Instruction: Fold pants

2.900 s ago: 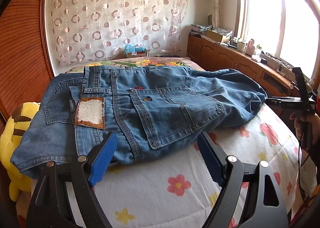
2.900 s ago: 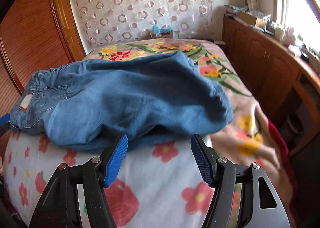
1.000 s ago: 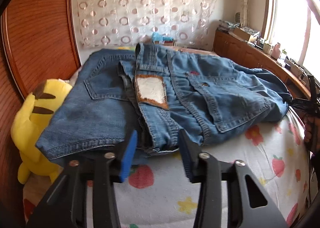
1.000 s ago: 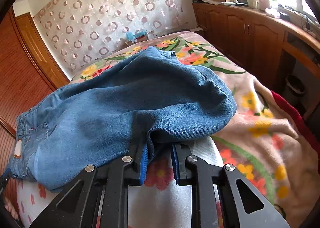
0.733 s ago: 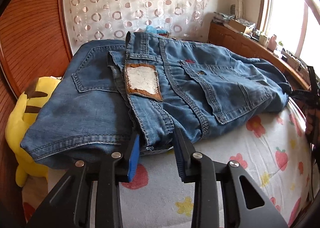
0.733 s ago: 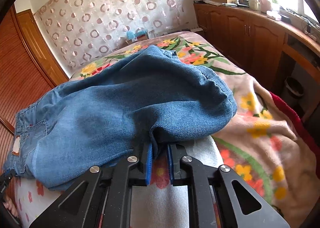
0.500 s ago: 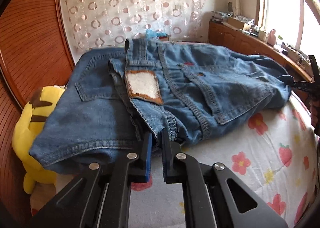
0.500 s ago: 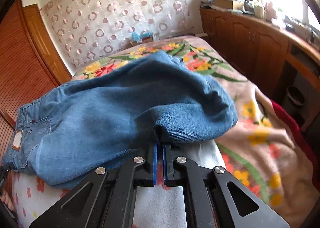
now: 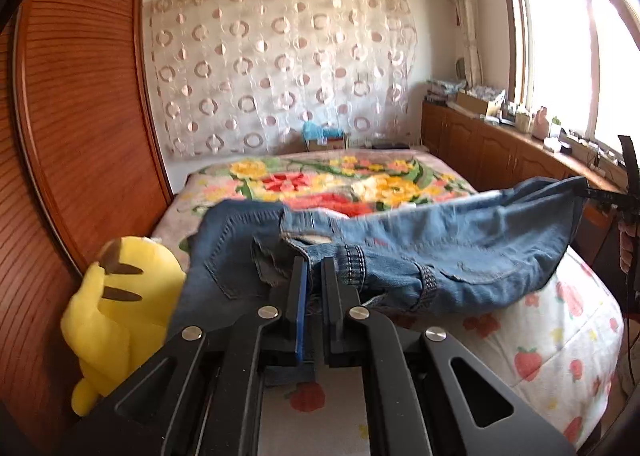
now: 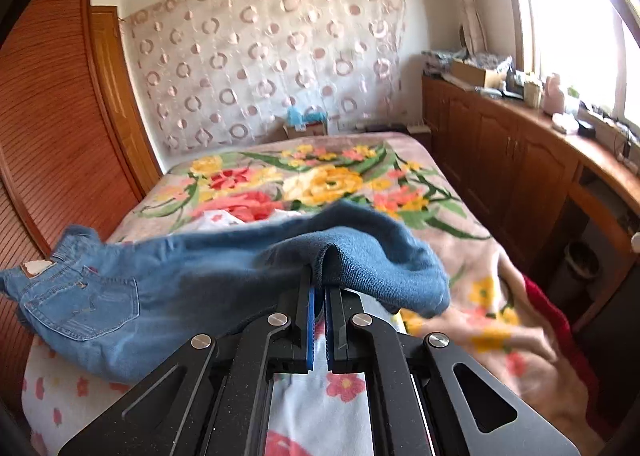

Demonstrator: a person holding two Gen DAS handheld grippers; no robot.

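Blue denim pants hang stretched above the bed, held at both ends. My left gripper is shut on the waistband near the belt loops, with a back pocket to its left. My right gripper is shut on a fold of the pants at the leg end. In the right wrist view the waistband patch and back pocket show far left. In the left wrist view the right gripper pinches the far right end of the denim, with a hand below it.
A bed with a white strawberry sheet lies under the pants, and a floral blanket covers its far half. A yellow plush toy sits at the left by a wooden wardrobe. Wooden cabinets line the right wall under the window.
Both grippers closed on the pants' near edge, then rose, lifting the denim off the bed. The floral blanket behind it now shows.
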